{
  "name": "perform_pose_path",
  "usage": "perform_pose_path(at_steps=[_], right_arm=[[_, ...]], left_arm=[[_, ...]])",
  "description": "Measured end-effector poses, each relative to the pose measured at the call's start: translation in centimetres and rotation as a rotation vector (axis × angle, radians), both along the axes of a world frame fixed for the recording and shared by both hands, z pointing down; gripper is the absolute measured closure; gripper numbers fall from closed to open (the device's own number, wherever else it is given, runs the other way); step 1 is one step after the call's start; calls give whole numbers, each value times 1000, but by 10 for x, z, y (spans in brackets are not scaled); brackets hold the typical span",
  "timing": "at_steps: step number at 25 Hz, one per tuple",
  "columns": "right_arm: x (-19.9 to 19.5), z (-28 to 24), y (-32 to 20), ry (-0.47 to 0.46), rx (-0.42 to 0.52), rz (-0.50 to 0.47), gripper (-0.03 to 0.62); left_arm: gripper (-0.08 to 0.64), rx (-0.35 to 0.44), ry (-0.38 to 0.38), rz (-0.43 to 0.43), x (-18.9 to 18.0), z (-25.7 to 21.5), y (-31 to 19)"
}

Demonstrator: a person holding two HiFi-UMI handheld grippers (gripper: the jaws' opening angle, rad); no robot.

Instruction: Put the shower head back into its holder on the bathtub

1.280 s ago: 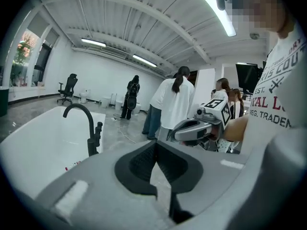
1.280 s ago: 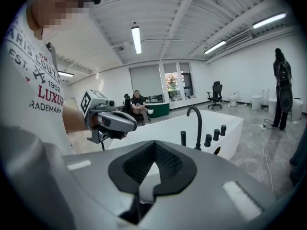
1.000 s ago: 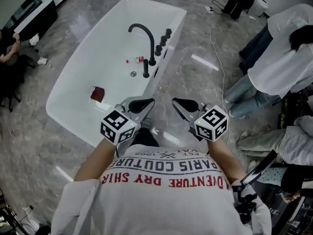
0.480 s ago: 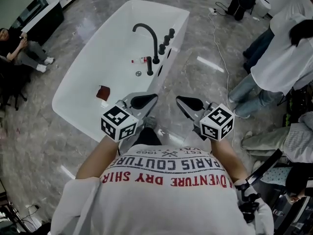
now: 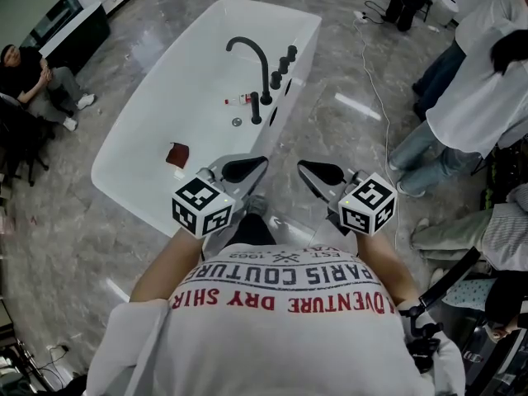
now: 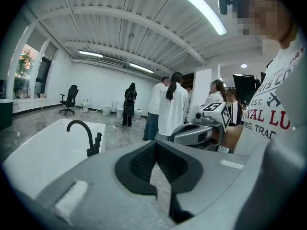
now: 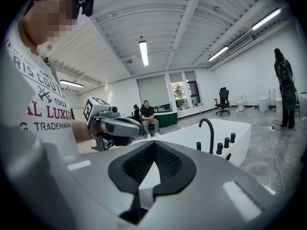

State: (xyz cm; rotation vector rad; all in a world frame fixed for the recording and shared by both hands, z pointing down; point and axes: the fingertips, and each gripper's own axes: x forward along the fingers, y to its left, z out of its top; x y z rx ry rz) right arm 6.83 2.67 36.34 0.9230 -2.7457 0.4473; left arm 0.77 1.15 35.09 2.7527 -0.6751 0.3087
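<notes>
"Grippers first, please: how do the fingers stand?"

"Both are clenched and they hold nothing. In the left gripper view the pads of the left gripper meet at their tips, and only floor shows through the opening behind them. The right gripper looks the same in its own view. I hold the two side by side before my chest, a little apart, both pointing toward the tub."

"And the shower head?"

"The shower head, if I read it well, is the short black stick standing upright on the tub rim, just beside the foot of the spout. It is too small for me to say if it sits fully in its holder. Three knobs stand in a row on the other side of the spout. All this is well apart from both grippers."

"Anything inside the tub?"

"A dark red cloth lies on the bottom, nearer to me. A small red and white thing lies near the drain; what it is I cannot tell."

"Who is around?"

"One person sits at the left and others stand at the right. A cable runs over the floor between them and the tub."
</notes>
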Motion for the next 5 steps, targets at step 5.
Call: perform_pose_path(at_steps=[5], right_arm=[[-6, 2, 0, -1, -2, -4, 591]], left_arm=[[558, -7, 8, -14, -6, 2, 0]])
